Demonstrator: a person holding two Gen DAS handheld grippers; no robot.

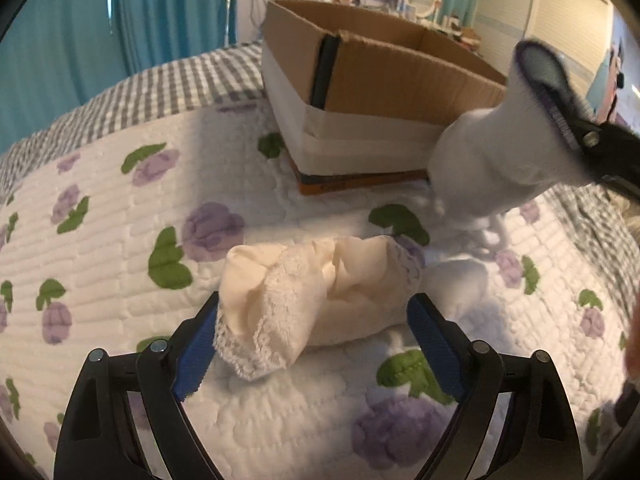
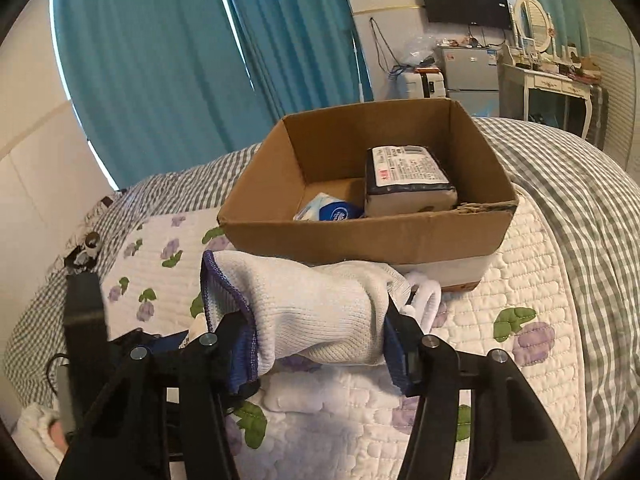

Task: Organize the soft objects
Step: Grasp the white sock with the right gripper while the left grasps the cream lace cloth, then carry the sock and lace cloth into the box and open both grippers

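Blue-padded fingers of the left gripper are standing spread around a crumpled cream lace-trimmed cloth that is lying on the white quilted bedspread with purple flowers, its long axis running across the gap — the left pad is touching the lace edge, the right pad sitting just clear. Beyond it, the right gripper is pinching a white knitted glove with a purple cuff, holding it off the bed just in front of the open brown cardboard box. That box, already holding two packets, is lying straight ahead of the glove — the right hand is nearer it.
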